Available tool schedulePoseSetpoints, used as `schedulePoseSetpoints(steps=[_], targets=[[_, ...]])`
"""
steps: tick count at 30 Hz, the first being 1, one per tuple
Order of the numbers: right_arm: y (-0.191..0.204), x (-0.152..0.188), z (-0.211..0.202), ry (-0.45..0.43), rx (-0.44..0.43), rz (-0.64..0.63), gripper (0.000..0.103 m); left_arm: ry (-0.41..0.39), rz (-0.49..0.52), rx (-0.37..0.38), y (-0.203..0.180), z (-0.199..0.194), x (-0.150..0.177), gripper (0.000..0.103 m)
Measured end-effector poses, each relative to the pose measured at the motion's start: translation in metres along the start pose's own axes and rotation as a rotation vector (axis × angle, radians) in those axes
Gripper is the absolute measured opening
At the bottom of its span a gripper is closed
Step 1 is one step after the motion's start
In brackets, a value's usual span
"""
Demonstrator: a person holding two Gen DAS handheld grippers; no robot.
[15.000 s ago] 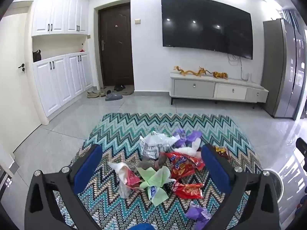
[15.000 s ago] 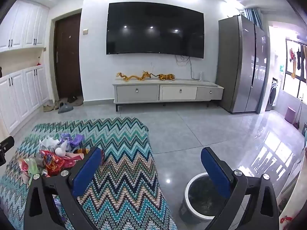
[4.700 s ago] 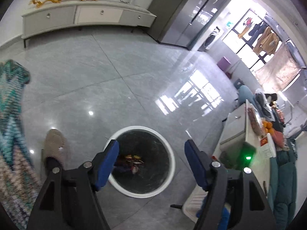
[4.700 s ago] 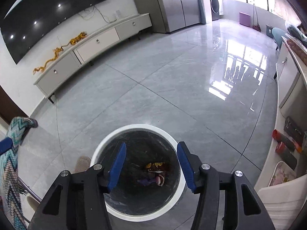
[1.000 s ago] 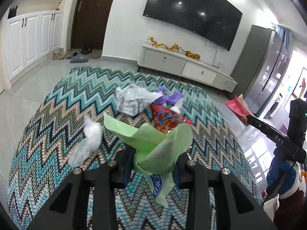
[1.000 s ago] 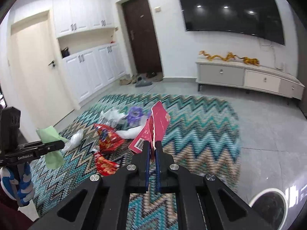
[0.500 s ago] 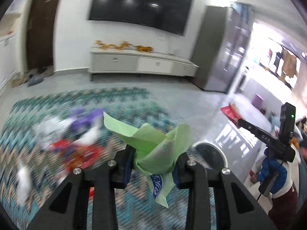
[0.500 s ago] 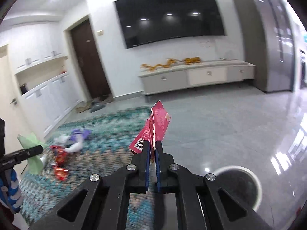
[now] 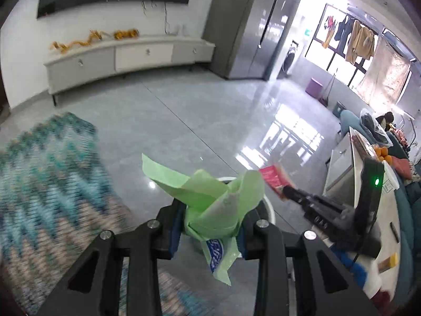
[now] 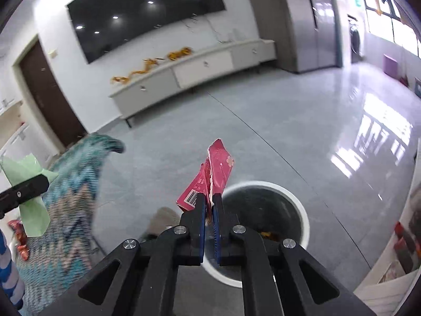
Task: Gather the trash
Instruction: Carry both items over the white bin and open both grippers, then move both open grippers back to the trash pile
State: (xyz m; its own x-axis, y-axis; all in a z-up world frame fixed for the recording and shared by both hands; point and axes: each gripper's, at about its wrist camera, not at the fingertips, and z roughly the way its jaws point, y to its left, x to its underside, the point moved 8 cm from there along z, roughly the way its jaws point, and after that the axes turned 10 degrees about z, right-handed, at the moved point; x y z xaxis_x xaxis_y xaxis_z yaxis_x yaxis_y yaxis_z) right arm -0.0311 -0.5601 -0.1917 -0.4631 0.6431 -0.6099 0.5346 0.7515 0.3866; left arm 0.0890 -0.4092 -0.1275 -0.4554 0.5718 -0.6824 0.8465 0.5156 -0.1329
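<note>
Delivery is the step in hand: your left gripper [image 9: 210, 226] is clenched on the crumpled green wrapper [image 9: 210, 205], and your right gripper [image 10: 209, 212] is clamped on the torn pink packet [image 10: 210, 176], both carried near the white-rimmed trash bin [image 10: 294, 202]. By my reading, the next move calls for centring each piece over the bin's dark mouth, not its rim, then spreading the fingers so both fall inside among the scraps already there.

I stand in a home living room: a wide black wall-mounted television [image 10: 142, 13] hangs above a long white drawer cabinet [image 10: 194, 71], beside a teal zigzag-patterned rug [image 9: 44, 181] and laundry hanging at the window [image 9: 357, 42].
</note>
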Motion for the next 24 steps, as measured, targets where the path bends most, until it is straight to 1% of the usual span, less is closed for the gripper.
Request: schedulePoseSetpoints(steps=[2,8,12,14,16,17,18,19,20,21,22,24], targets=[[-0.015,-0.002,0.011,0.012,0.023,0.022,0.006,0.029,0.003,0.007,-0.01,0.024,-0.009,0.032],[-0.049,-0.007,0.032,0.035,0.07,0.07,0.006,0.094,0.009,0.008,-0.03,0.072,-0.017,0.034],[-0.063,-0.008,0.041,0.049,0.094,0.079,0.006,0.108,-0.003,0.01,-0.035,0.092,-0.022,0.035],[-0.067,-0.009,0.044,0.054,0.103,0.08,0.007,0.116,-0.011,0.03,-0.037,0.102,-0.027,0.036],[-0.072,-0.01,0.048,0.057,0.113,0.088,0.008,0.129,-0.022,0.06,-0.043,0.11,-0.031,0.045],[-0.075,-0.011,0.05,0.057,0.125,0.096,0.008,0.132,-0.026,0.076,-0.044,0.112,-0.032,0.057],[-0.077,-0.012,0.051,0.058,0.133,0.105,0.008,0.125,-0.036,0.094,-0.045,0.114,-0.035,0.065],[-0.081,-0.012,0.051,0.06,0.145,0.116,0.014,0.117,-0.044,0.101,-0.044,0.112,-0.037,0.067],[-0.083,-0.013,0.052,0.059,0.152,0.124,0.026,0.112,-0.05,0.106,-0.045,0.112,-0.039,0.068],[-0.086,-0.013,0.05,0.055,0.16,0.13,0.03,0.11,-0.056,0.112,-0.046,0.111,-0.04,0.069],[-0.087,-0.014,0.049,0.05,0.166,0.132,0.034,0.11,-0.059,0.113,-0.048,0.112,-0.043,0.069],[-0.088,-0.015,0.045,0.043,0.181,0.127,0.034,0.104,-0.06,0.116,-0.049,0.11,-0.044,0.069]])
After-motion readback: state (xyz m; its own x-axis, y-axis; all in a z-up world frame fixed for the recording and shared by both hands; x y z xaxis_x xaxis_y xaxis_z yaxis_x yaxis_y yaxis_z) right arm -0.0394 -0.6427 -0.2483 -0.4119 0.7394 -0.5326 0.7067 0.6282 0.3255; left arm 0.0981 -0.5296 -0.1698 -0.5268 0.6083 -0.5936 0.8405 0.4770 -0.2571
